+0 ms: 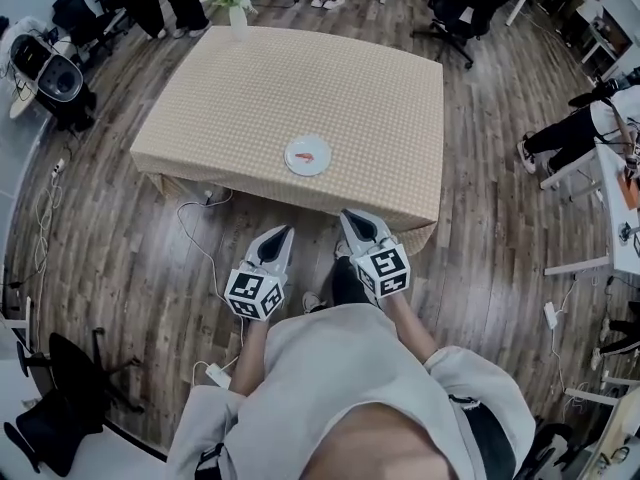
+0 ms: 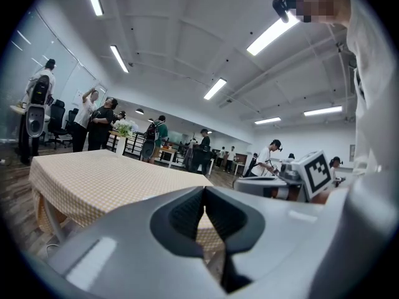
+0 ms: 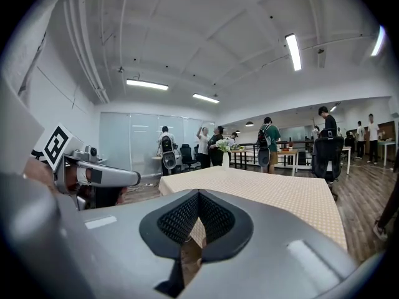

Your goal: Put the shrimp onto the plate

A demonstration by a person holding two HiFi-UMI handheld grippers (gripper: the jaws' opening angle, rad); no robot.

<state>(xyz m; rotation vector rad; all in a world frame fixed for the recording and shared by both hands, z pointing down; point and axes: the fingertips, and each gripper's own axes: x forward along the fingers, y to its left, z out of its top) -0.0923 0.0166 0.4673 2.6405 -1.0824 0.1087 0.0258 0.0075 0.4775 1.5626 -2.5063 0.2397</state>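
Closest in, L tongs and R tongs are held side by side, just short of the worktop edge. Gripper views show each pair pressed together tip to tip, nothing btwn. Only the head view shows the shrimp. It lies on the plate, ahead of both tongs, approx btwn their lines, well apart from them.

Cloth-covered table, white plate near front, flower vase at back
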